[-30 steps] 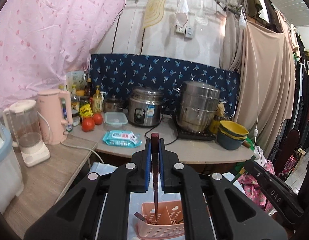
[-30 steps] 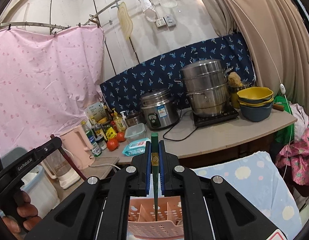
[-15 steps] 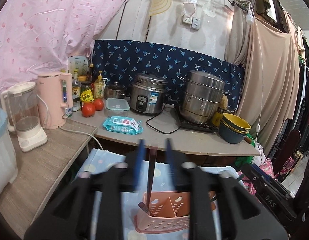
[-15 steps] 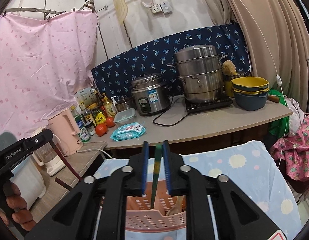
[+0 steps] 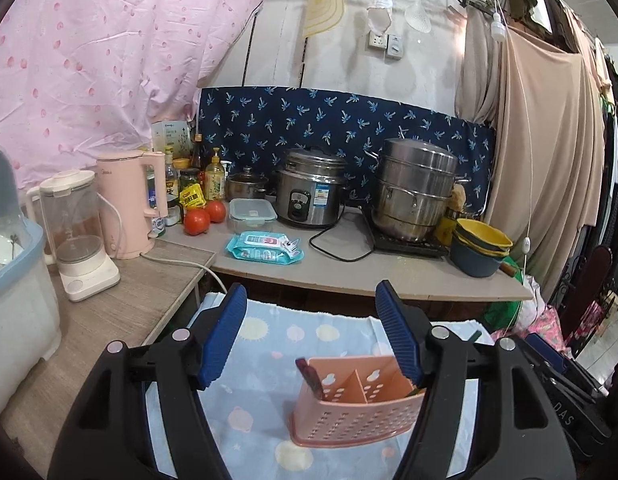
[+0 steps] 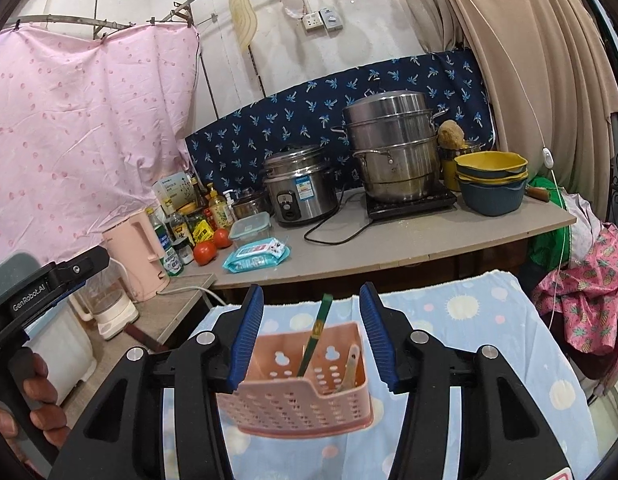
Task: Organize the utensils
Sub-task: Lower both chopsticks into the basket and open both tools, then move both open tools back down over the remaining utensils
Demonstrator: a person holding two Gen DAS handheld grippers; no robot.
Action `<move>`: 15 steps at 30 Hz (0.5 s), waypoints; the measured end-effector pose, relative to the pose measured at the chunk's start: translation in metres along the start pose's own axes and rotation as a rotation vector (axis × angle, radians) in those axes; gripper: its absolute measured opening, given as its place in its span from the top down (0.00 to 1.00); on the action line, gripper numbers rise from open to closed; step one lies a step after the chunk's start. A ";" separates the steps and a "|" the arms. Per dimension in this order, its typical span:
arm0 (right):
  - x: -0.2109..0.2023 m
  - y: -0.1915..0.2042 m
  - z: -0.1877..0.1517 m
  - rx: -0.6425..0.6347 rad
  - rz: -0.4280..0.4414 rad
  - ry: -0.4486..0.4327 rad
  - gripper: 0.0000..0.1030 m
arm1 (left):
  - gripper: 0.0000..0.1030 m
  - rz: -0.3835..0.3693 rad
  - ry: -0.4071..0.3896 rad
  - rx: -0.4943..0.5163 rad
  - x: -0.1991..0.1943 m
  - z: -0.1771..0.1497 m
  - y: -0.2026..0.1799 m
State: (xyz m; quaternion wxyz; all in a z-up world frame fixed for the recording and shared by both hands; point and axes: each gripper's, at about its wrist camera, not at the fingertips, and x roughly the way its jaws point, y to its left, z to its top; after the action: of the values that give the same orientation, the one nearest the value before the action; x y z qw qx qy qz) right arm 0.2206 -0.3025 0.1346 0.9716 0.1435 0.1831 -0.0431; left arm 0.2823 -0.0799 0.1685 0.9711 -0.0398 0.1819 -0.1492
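A pink perforated utensil basket (image 5: 357, 408) with divided compartments stands on a light blue patterned cloth (image 5: 269, 332). My left gripper (image 5: 309, 336) is open and empty, above and behind the basket. A dark red handled utensil (image 5: 311, 376) leans in the basket's left compartment. In the right wrist view the basket (image 6: 297, 388) sits between my open right gripper's (image 6: 311, 334) fingers. A green handled utensil (image 6: 315, 334) stands tilted in it, free of the pads. A pale utensil (image 6: 349, 366) leans beside it.
A counter (image 5: 349, 272) behind holds a rice cooker (image 5: 313, 188), a steel steamer pot (image 5: 415, 196), stacked bowls (image 5: 479, 250), a wipes pack (image 5: 265, 246), tomatoes, bottles and a pink kettle (image 5: 129, 204). A blender (image 5: 79, 236) and a white bin stand at the left. The other gripper's handle (image 6: 37, 320) is at left.
Both grippers opened and let go of their utensils: the dark red one and the green one now stand in the basket. Both grippers have drawn back from the basket.
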 end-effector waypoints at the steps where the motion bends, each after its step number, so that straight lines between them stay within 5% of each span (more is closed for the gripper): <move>1: -0.003 0.001 -0.004 -0.004 -0.003 0.004 0.52 | 0.38 0.003 0.003 0.007 -0.003 -0.003 -0.001; 15: -0.054 0.000 -0.078 -0.036 -0.032 0.109 0.52 | 0.39 0.045 0.144 0.085 -0.041 -0.075 -0.001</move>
State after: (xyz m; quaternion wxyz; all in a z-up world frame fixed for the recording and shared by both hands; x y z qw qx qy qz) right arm 0.1436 -0.2778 0.0851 0.9617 0.1252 0.2390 -0.0474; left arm 0.2180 -0.0700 0.1130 0.9595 0.0162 0.2456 -0.1372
